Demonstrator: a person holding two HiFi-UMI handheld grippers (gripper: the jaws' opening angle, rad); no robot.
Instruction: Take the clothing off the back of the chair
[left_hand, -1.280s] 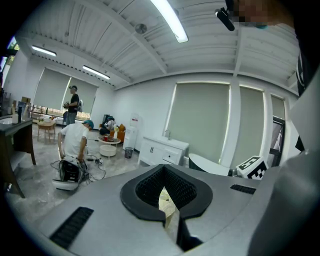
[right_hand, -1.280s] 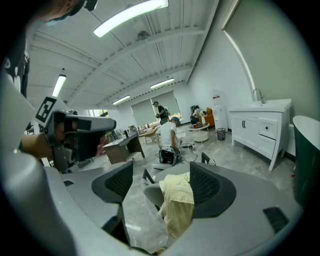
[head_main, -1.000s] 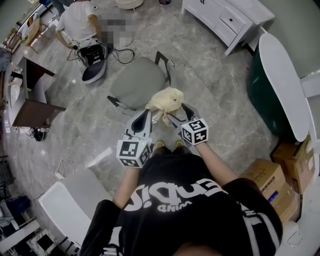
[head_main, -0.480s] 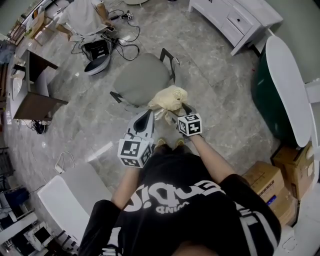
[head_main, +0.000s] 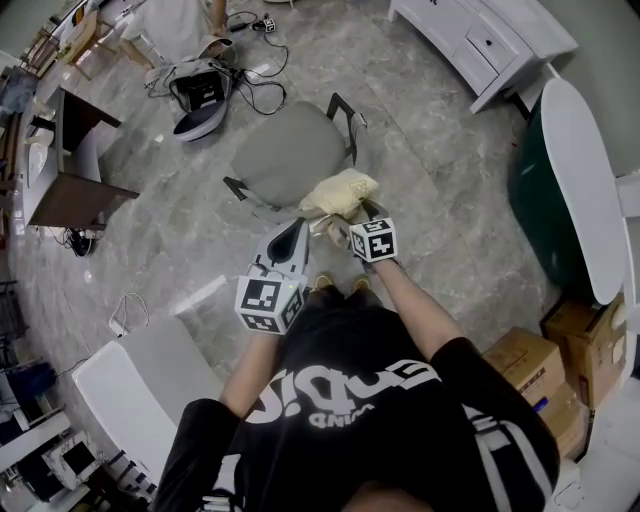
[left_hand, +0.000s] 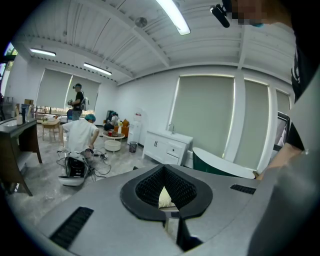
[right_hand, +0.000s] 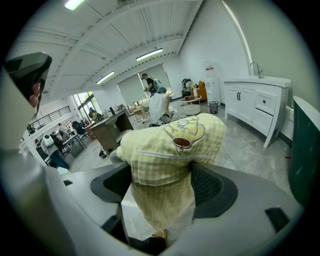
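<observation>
A pale yellow checked garment with an embroidered patch lies bunched over the back of the grey chair, just ahead of me. My right gripper is shut on its lower folds; in the right gripper view the cloth fills the space between the jaws and hangs down. My left gripper is beside it on the left, level with the chair back, its jaws shut with nothing visibly held. A sliver of the yellow cloth shows beyond the left jaws.
A person crouches on the marble floor beyond the chair by a device and cables. A white cabinet stands at the back right, a white-topped green tub at the right, cardboard boxes near it, a dark desk at the left.
My right gripper has moved forward towards the chair back while still holding the garment, and the bundle looks flatter. The left gripper has barely moved.
</observation>
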